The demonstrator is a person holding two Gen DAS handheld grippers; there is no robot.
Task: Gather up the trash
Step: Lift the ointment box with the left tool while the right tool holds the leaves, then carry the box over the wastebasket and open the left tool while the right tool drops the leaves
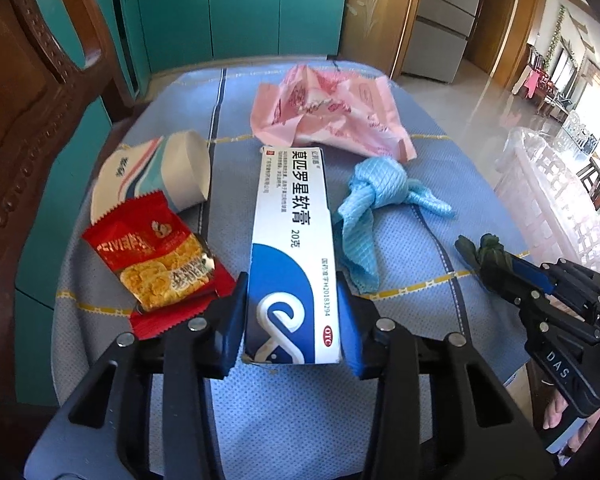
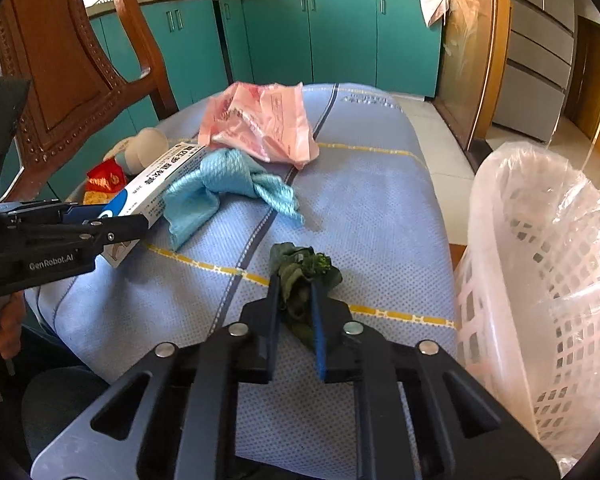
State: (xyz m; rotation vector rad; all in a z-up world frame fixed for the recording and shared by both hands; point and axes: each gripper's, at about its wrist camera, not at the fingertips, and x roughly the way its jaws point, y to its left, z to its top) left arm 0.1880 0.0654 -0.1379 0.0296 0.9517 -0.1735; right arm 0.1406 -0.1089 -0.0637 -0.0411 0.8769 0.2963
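From the left wrist, the left hand-held gripper (image 1: 292, 316) pinches the near end of a long, glossy blue-and-white cardboard box (image 1: 290, 236) lying on the dotted blue cloth of the desk (image 1: 420, 272), between a crinkly red snack wrapper (image 1: 156, 264) and a knotted blue waffle-weave rag (image 1: 376, 204). From the right wrist, the right hand-held gripper (image 2: 294, 312) pinches a limp, dark green vegetable scrap (image 2: 300, 272) on the same cloth, near a white lattice plastic basket (image 2: 540, 280) lined with a clear bag.
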